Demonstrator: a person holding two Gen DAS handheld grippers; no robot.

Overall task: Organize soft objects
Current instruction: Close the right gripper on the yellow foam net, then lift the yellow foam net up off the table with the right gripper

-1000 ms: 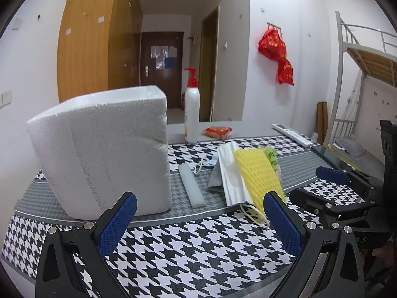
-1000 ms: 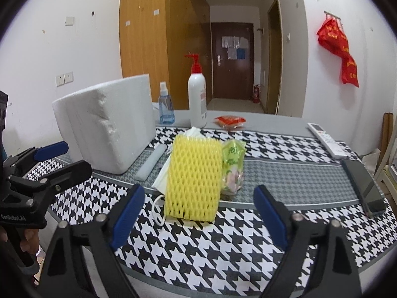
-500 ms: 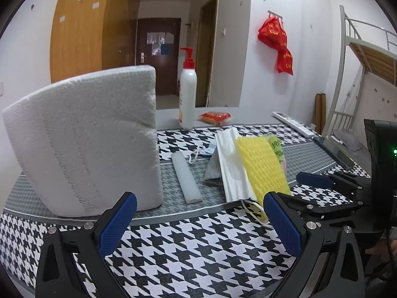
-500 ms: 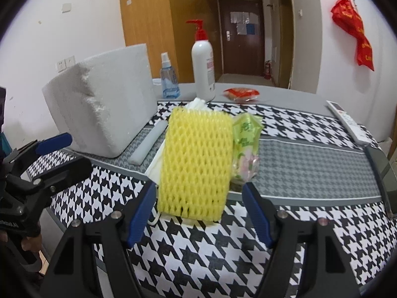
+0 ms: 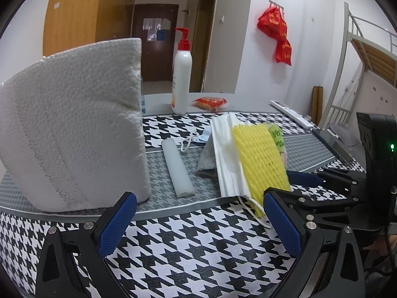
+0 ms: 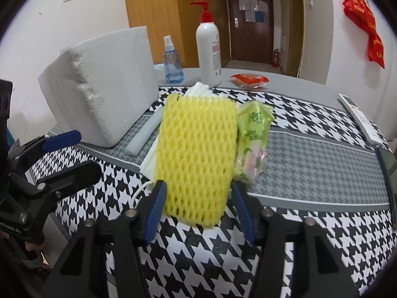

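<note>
A yellow foam net sleeve (image 6: 197, 156) lies on white face masks (image 5: 227, 156) on the houndstooth cloth. My right gripper (image 6: 198, 203) is open, its blue pads on either side of the sleeve's near end, close to its edges. The sleeve also shows in the left wrist view (image 5: 260, 159), with the right gripper (image 5: 295, 186) at its near end. My left gripper (image 5: 198, 223) is open and empty above the table's front edge, near a big white foam block (image 5: 74, 136). A white foam strip (image 5: 177, 166) lies between block and masks. A green snack packet (image 6: 253, 139) lies right of the sleeve.
A white pump bottle (image 6: 208, 47), a blue spray bottle (image 6: 172, 64) and a red packet (image 6: 248, 79) stand at the back. A remote (image 6: 359, 119) and a phone (image 5: 332, 146) lie at the right. A bunk bed (image 5: 367, 57) stands beyond.
My right gripper has moved forward to the yellow sleeve and its jaws have narrowed around the sleeve's near end. My left gripper has shifted slightly toward the foam block.
</note>
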